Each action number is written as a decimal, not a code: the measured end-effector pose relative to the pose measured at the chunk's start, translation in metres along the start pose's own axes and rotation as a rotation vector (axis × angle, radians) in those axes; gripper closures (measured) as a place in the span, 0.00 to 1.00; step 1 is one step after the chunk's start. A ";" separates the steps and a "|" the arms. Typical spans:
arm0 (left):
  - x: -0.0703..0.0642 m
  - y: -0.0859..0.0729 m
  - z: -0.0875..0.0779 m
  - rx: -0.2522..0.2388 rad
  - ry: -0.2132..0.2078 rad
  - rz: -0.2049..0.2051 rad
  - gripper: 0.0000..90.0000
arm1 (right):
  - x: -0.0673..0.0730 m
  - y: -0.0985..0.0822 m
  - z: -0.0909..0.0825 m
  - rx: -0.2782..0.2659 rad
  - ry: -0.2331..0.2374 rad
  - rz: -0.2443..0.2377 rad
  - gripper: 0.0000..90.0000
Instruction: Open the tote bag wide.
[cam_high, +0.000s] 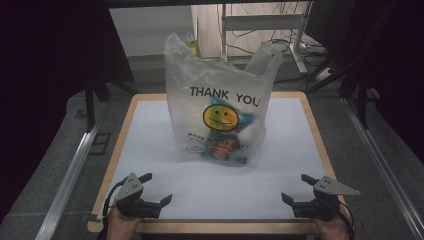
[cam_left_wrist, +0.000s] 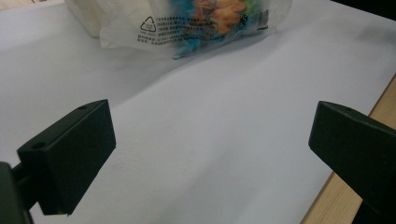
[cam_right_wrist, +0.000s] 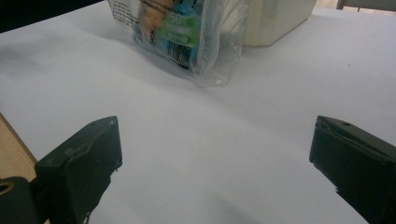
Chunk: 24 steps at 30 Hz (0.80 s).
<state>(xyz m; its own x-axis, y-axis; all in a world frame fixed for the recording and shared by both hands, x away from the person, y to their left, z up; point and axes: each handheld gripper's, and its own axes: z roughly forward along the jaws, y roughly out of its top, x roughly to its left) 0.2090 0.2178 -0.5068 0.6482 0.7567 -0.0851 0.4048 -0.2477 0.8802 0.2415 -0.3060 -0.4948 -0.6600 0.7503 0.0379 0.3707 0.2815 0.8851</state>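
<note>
Overhead, bag's (cam_high: 218, 100) "THANK YOU" print

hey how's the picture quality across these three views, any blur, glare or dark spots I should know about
High view: evenly lit white table, dark surroundings, and the print on the plastic bag reads sharply. Left gripper view: the bag's small print is legible, while the near jaws look soft. Right gripper view: mild glare on the bag's crinkled plastic, and soft shadow under the jaws.

Bare white surface (cam_high: 210, 185) is lying open between my left gripper (cam_high: 156, 190) and right gripper (cam_high: 296, 187), both spread wide. The plastic bag (cam_high: 220, 110) is standing upright mid-surface, blocking the straight path forward; open lanes are running past it on both sides.
</note>
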 end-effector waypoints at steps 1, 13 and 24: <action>0.000 0.000 0.000 0.000 -0.006 -0.007 0.00 | 0.000 0.000 0.000 0.001 0.001 -0.001 0.03; -0.001 0.005 -0.005 -0.024 0.016 -0.021 0.04 | 0.009 0.007 0.002 0.007 0.013 -0.008 0.03; -0.007 0.010 -0.014 -0.077 -0.010 -0.015 0.25 | 0.011 0.017 -0.007 0.005 0.016 0.012 0.10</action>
<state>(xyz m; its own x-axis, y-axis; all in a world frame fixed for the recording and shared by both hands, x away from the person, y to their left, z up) 0.1997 0.2188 -0.4915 0.6488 0.7541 -0.1025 0.3641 -0.1893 0.9119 0.2364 -0.2972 -0.4763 -0.6660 0.7438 0.0559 0.3818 0.2757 0.8822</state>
